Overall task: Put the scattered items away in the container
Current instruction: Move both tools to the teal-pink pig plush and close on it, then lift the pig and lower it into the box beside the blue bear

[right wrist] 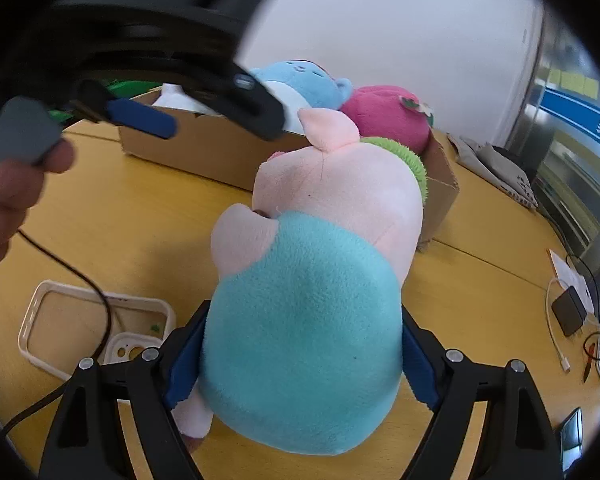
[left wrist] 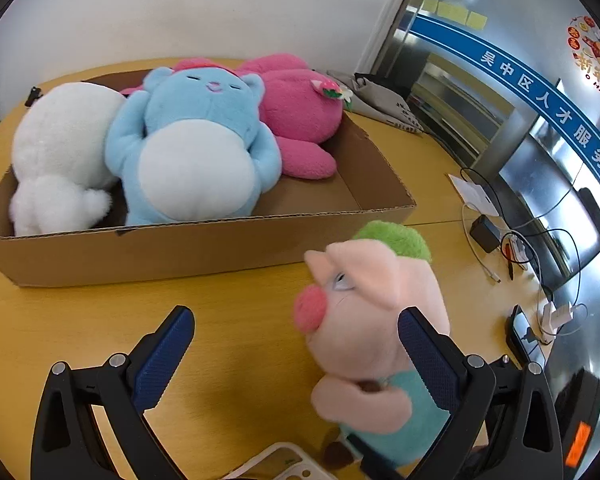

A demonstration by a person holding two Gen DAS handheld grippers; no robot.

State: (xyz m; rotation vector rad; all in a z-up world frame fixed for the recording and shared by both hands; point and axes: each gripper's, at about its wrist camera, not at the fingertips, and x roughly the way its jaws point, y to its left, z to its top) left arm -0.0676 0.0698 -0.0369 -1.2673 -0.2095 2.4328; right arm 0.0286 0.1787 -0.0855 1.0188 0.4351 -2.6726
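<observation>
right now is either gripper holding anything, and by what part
The right gripper clasps the pig plush around its teal body; the left gripper is open, holding nothing.

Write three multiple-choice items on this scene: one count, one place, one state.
1. Soft toys in the box: A two, B three, C five.
2. The pig is: A inside the box, B outside it, in front, C on the floor.
3. The left gripper is: A wide open, B shut tight, C shut on a cable.

Key: 1 B, white toy, blue toy and pink toy lie inside. 2 B, it stands before the box's front wall, between the right gripper pads. 3 A, its fingers stand far apart.
</observation>
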